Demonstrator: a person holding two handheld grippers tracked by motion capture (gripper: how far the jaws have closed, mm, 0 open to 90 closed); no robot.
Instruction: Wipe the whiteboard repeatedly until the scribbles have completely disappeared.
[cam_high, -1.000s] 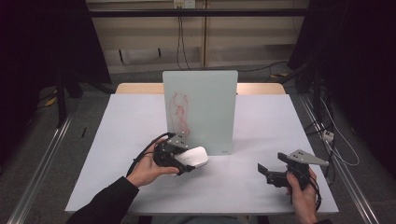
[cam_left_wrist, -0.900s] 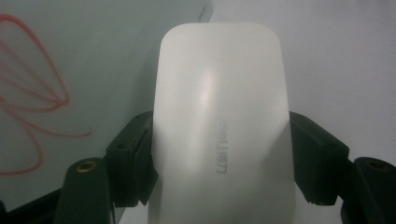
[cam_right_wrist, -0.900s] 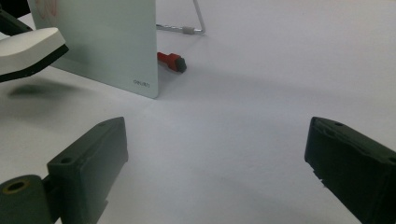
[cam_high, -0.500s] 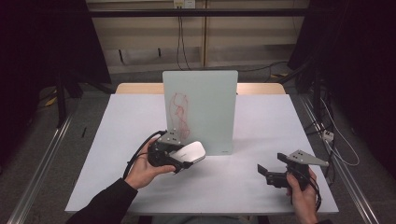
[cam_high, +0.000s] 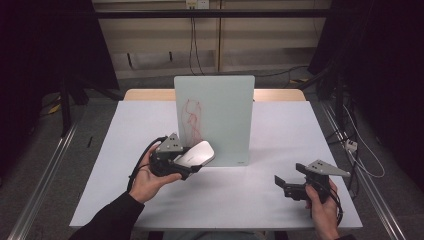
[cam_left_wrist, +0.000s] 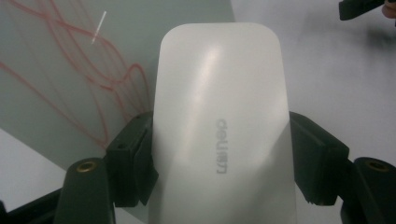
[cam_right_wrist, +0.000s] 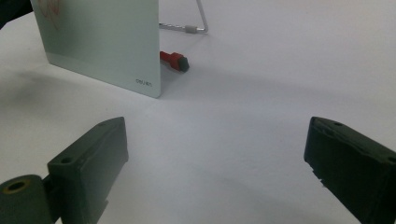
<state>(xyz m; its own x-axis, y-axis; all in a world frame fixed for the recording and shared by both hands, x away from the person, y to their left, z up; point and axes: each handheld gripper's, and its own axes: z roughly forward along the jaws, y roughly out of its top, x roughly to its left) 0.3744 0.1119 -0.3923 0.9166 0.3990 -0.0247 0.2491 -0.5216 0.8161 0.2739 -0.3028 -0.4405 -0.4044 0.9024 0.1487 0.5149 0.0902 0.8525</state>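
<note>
Pinching a white eraser (cam_left_wrist: 219, 130) by its two long sides, the left gripper (cam_high: 187, 162) holds it lifted off the white table (cam_high: 125, 145), just in front of the upright glass board's (cam_high: 220, 115) red scribbles (cam_high: 192, 120). Behind that board, the right gripper view reveals a red marker (cam_right_wrist: 173, 60) and a wire stand (cam_right_wrist: 198, 23). Resting low near the table's right edge, the right gripper (cam_high: 280, 184) has its jaws spread with nothing between them, while the left hand (cam_high: 147, 177) cradles its tool from below.
</note>
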